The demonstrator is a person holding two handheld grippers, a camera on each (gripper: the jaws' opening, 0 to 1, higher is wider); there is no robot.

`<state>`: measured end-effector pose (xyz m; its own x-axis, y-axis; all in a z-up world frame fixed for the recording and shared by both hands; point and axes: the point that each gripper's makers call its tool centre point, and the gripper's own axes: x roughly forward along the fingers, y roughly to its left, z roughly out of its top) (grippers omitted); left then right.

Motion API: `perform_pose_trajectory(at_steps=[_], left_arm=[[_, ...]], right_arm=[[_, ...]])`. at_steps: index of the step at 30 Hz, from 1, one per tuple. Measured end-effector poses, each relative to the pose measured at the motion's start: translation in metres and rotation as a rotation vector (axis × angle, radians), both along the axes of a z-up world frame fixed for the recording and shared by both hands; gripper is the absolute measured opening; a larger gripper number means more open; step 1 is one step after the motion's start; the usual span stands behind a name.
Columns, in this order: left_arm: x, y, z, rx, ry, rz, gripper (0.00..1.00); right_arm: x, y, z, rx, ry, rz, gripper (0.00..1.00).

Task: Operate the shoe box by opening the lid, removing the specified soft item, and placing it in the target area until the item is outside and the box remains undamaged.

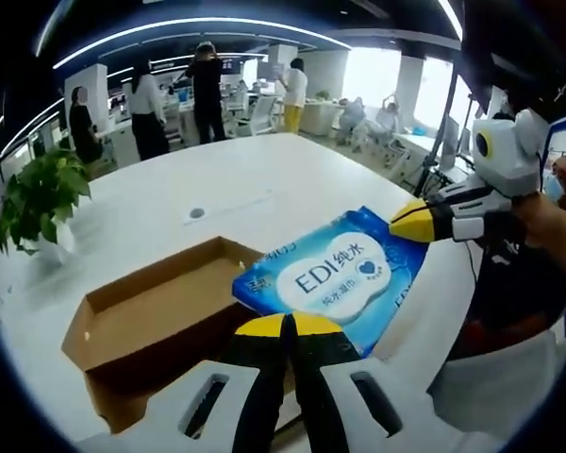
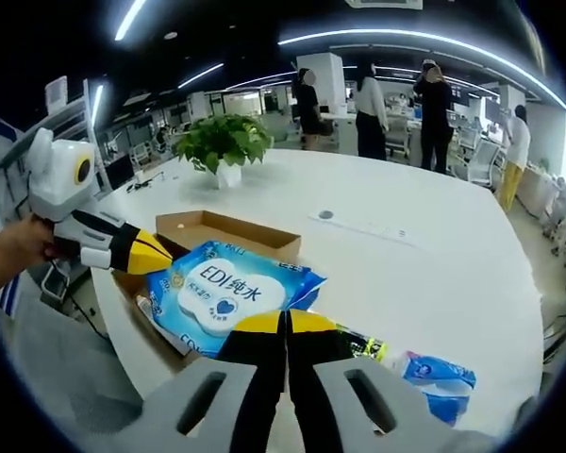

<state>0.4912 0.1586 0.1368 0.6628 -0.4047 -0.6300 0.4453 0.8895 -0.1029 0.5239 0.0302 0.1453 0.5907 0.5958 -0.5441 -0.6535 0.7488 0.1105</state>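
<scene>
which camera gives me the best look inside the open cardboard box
The left gripper view: there the cardboard box lies open with its brown floor and walls showing beside the blue wipes pack. In the right gripper view the box sits mostly behind the pack, only its far rim and part of its floor showing.

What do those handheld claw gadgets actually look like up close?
Each claw has two white plastic jaws with oval slots, black inner edges and yellow tips. The left claw and right claw look alike. Seen from outside, each carries a white body with a yellow-ringed round part, and its jaws are black between yellow tip and white base.
</scene>
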Motion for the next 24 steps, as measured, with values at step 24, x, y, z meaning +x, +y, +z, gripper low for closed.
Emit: perform_pose_trajectory(at_steps=[24], left_arm=[[0.015, -0.056, -0.008, -0.012, -0.003, -0.091, 0.00]], right_arm=[[0.011, -0.057, -0.007, 0.015, 0.012, -0.083, 0.00]])
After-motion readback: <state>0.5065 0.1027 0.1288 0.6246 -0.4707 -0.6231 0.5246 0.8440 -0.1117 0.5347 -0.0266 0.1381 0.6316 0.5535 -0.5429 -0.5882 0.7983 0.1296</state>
